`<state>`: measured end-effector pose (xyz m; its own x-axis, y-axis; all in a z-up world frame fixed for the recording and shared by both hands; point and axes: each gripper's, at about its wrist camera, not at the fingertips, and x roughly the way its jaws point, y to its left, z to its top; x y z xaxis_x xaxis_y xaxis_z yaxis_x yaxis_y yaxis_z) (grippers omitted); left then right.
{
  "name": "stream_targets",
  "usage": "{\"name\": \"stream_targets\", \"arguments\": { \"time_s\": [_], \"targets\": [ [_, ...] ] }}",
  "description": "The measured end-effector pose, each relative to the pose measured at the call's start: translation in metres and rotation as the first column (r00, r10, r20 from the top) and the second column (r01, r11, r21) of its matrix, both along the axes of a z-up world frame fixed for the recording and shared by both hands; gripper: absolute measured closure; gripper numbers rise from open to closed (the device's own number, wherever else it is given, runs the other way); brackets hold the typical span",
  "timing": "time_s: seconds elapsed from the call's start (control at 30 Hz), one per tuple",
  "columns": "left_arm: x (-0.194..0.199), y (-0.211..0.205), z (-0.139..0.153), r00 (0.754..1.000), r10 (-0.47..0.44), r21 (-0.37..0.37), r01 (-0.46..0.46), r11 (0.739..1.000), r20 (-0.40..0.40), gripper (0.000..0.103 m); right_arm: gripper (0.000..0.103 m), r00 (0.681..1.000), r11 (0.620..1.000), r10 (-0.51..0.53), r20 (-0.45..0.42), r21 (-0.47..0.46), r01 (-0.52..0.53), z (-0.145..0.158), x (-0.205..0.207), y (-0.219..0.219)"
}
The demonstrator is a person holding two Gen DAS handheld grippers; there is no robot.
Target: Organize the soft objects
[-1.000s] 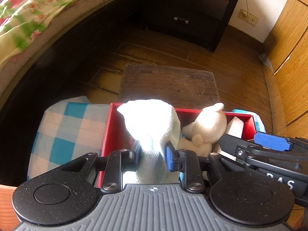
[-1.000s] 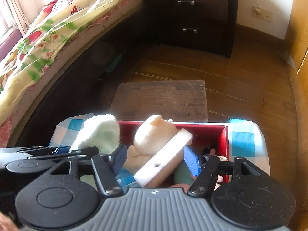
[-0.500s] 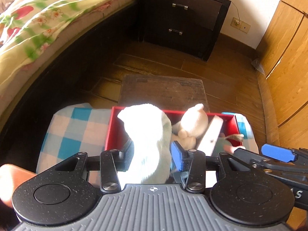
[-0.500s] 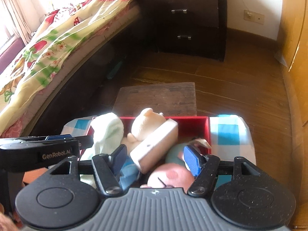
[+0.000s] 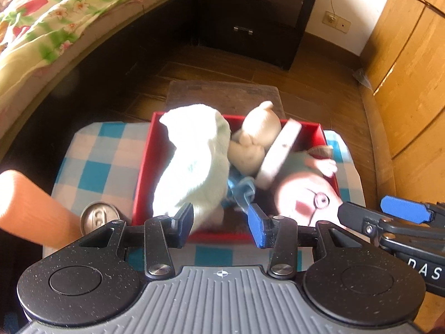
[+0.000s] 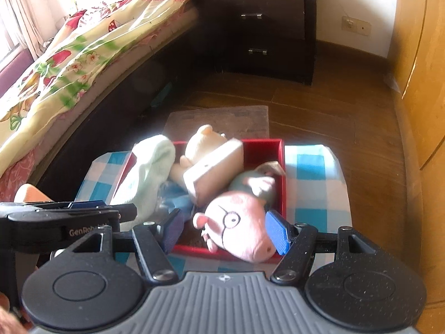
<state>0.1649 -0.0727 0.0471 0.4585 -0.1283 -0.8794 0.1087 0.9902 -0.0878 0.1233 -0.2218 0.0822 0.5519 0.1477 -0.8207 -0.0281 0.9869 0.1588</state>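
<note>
The packing step looked all but finished, judging by how the red box (image 5: 144, 167) was filled: the next move probably called for checking around the box for any soft thing left out, or tucking in what overhung its walls. The box, a stiff, straight-walled tray, sat on a blue-and-white checked cloth (image 5: 94, 164). At the box's left side stood the pale towel (image 5: 194, 161), a limp terry roll rising above the rim. Filling the box's near right corner lay the pink pig (image 6: 242, 228), round-headed plush with stitched glasses. Against the box's far wall sat the cream bear (image 5: 261, 136), fuzzy and rounded, with a flat foam-like block (image 6: 214, 167) leaning on it. Just outside the box's near left corner stood a metal can (image 5: 98, 218). The left gripper (image 5: 219, 222) hung over the box's near edge, jaws spread and holding nothing; the right gripper (image 6: 222, 231) was likewise spread, empty, over the pig.
</note>
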Motion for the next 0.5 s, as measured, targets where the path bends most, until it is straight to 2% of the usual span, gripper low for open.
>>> {"name": "stream_targets", "arguments": {
  "time_s": [0.5],
  "targets": [
    [-0.067, 0.01, 0.004, 0.999, -0.03, -0.007, 0.03, 1.0, 0.022, 0.054, 0.06, 1.0, 1.0, 0.016, -0.008, -0.019, -0.016, -0.007, -0.061, -0.005]
  ]
}}
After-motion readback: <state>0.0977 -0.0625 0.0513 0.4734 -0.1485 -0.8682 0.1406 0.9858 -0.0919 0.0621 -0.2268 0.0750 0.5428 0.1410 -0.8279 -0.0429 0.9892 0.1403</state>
